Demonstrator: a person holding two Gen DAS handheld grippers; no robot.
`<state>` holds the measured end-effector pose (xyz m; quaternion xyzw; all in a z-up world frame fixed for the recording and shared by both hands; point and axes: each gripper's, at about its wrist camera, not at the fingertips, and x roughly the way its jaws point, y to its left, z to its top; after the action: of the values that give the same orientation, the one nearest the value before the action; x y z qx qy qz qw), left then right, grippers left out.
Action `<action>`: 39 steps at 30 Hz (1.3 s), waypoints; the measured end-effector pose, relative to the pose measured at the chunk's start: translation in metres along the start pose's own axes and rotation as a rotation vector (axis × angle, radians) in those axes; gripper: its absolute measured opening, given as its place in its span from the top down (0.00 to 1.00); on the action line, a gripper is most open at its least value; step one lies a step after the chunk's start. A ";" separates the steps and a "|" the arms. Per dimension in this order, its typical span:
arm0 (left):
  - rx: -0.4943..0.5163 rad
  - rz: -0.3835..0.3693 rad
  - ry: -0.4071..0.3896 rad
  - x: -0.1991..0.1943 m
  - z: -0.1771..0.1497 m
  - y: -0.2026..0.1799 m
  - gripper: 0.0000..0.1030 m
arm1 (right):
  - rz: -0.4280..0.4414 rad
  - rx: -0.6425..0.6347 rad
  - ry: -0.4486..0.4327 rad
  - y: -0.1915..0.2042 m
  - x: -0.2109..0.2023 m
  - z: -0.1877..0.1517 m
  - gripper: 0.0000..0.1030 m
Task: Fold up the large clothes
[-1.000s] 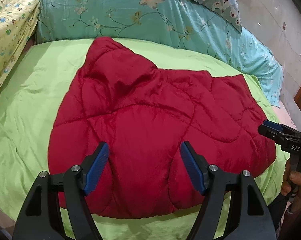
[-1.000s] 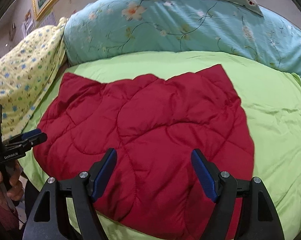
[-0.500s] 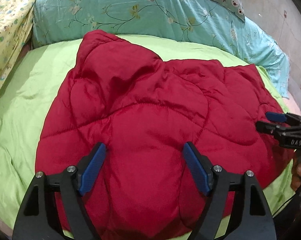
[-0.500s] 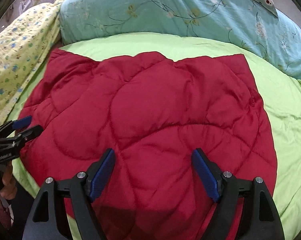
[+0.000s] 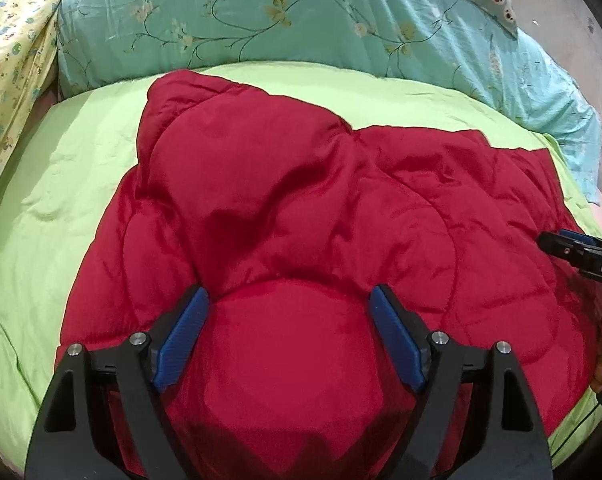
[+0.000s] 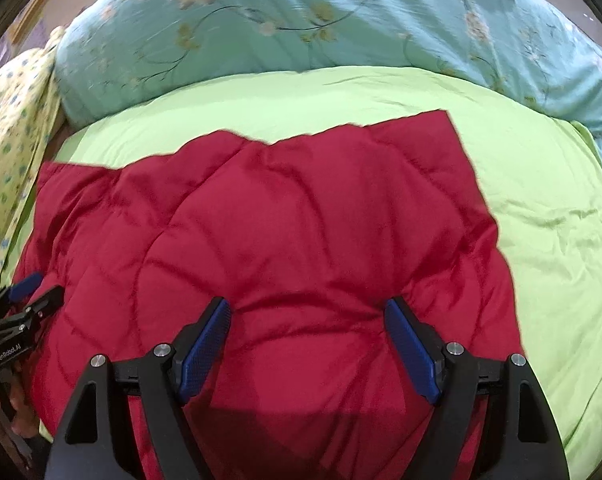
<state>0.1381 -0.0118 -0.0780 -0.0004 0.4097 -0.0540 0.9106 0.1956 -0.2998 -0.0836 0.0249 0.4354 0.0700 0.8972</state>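
Observation:
A red quilted garment (image 5: 301, 208) lies spread on a lime-green bed cover (image 5: 69, 184); it also fills the right wrist view (image 6: 293, 224). My left gripper (image 5: 287, 334) is open, its blue pads straddling a puffed part of the near edge of the garment. My right gripper (image 6: 307, 338) is open in the same way over the garment's near edge. The right gripper shows at the right edge of the left wrist view (image 5: 577, 252), and the left gripper shows at the left edge of the right wrist view (image 6: 25, 300).
A teal floral duvet (image 5: 301, 20) is piled along the far side of the bed. A yellow patterned blanket (image 5: 9, 80) lies at the far left. Bare green cover (image 6: 549, 216) extends right of the garment.
Both grippers have moved forward and down onto the garment's near edge. The garment now fills more of both views. Both jaws stay open.

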 end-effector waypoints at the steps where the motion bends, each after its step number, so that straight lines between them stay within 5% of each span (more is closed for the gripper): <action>1: -0.002 0.005 0.007 0.003 0.002 0.000 0.19 | -0.009 0.015 0.000 -0.004 0.003 0.003 0.21; 15: 0.022 0.075 0.054 0.029 0.022 -0.010 0.19 | -0.022 0.125 0.011 -0.033 0.024 0.008 0.21; 39: 0.001 0.081 0.099 0.037 0.033 -0.007 0.19 | -0.012 0.150 -0.007 -0.044 0.034 0.010 0.18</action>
<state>0.1864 -0.0234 -0.0834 0.0194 0.4539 -0.0174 0.8907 0.2288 -0.3380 -0.1090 0.0896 0.4366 0.0315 0.8946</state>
